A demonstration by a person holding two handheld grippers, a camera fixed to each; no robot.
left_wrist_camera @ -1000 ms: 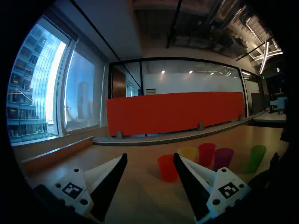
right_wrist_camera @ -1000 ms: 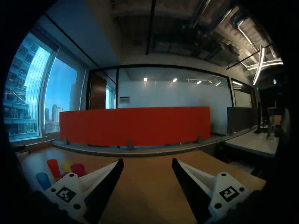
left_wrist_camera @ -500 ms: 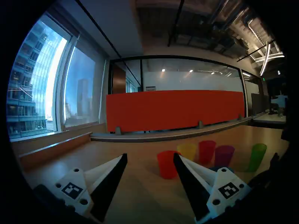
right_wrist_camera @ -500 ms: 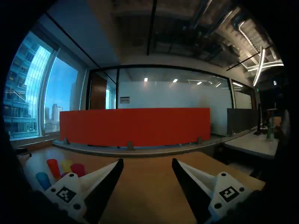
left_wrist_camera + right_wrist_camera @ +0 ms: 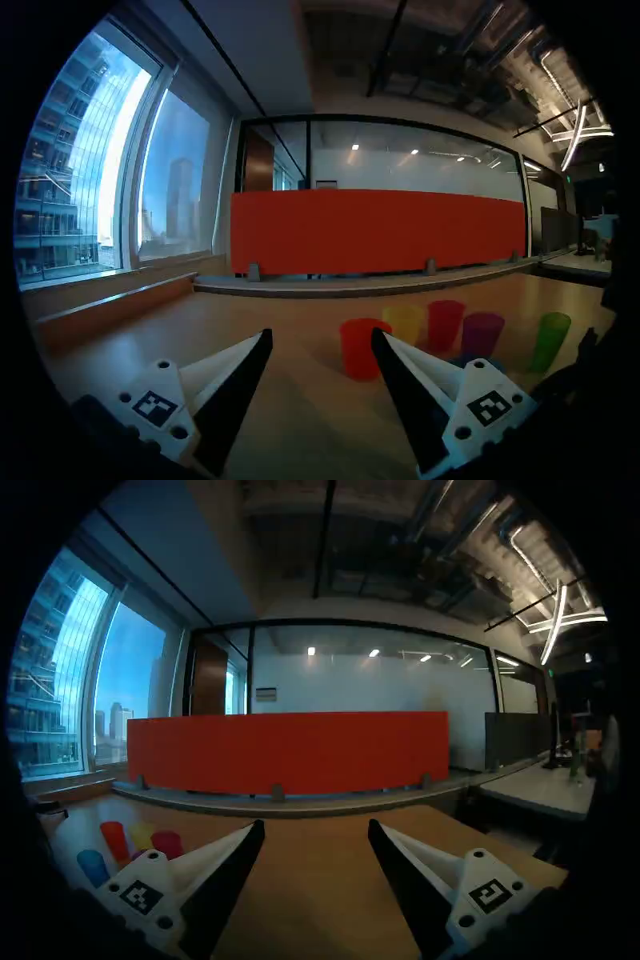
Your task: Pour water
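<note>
In the left gripper view, a row of plastic cups stands on the wooden table (image 5: 304,336): a red cup (image 5: 359,347), a yellow cup (image 5: 402,320), a magenta cup (image 5: 444,324), a purple cup (image 5: 482,334) and a green cup (image 5: 551,340). My left gripper (image 5: 320,352) is open just short of the red cup, with nothing between its fingers. In the right gripper view, my right gripper (image 5: 316,840) is open over bare table (image 5: 320,880). Far to its left stand a blue cup (image 5: 92,866), a red cup (image 5: 114,841), a yellow cup (image 5: 142,835) and a magenta cup (image 5: 166,842).
An orange-red divider panel (image 5: 376,232) runs along the table's far edge, the same divider panel (image 5: 288,752) showing in the right gripper view. Large windows (image 5: 88,184) lie to the left. Another desk (image 5: 544,788) stands at the right.
The left gripper view has tilted slightly, so the cups and divider sit a little higher and nearer. The right gripper has hardly moved.
</note>
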